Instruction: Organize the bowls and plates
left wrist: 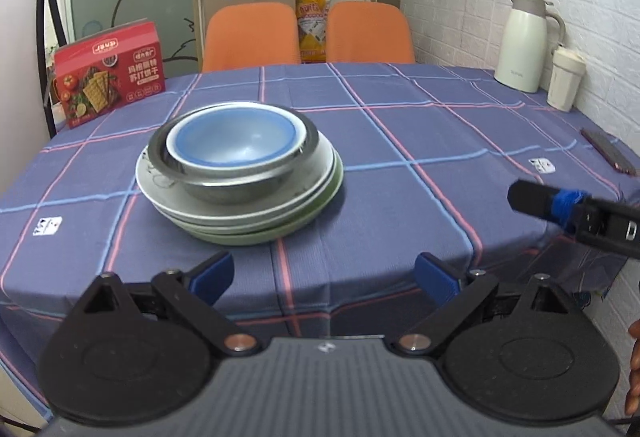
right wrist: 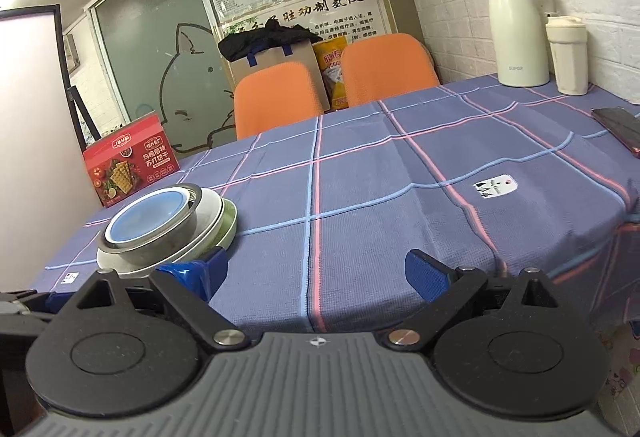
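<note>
Left gripper [left wrist: 324,279]: hanging spread wide, pinching nothing
Right gripper [right wrist: 316,269]: gaping empty too
Risk: blue bowl [left wrist: 236,139] sitting off-centre in steel bowl [left wrist: 240,181]; a nudge is risking toppling the plates [left wrist: 256,225]

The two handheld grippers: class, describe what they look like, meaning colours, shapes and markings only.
Each gripper, left and right, has a ribbed grey body bearing a small round emblem, two rounded black plates with silver screws, and black fingers tipped with blue pads. Blue tape wraps the right gripper's finger in the left wrist view.
</note>
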### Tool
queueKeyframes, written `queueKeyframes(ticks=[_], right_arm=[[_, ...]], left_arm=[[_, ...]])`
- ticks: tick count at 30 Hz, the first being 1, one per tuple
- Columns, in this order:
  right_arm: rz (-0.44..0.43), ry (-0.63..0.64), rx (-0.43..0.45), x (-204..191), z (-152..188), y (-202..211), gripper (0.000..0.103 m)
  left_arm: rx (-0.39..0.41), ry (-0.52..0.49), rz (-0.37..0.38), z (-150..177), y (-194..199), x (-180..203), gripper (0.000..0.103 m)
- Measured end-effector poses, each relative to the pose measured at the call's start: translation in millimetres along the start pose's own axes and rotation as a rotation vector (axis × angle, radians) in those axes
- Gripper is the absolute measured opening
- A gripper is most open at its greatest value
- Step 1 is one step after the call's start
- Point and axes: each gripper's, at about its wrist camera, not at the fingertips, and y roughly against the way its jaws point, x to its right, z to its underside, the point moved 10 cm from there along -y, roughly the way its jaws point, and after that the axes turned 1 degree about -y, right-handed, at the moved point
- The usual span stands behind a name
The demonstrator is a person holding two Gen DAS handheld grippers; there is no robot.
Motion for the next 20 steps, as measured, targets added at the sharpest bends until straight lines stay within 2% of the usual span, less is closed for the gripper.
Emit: queueKeyframes(ticks=[4, 12, 20], right_arm=[[-0.003, 0.003, 0.003, 1, 1, 1, 0.083], [-0.005, -0.004, -0.067, 6, 23, -12, 0.083], [-0.017, -0.005, -0.078, 6, 25, -11, 0.083]], left_arm=[[0.001, -0.026, -0.003, 7, 1, 6, 0.096], [-0.041, -0.041, 0.000, 21, -11, 11, 0.096], [-0.023, -0.030, -0.011, 18, -11, 9, 0.096]])
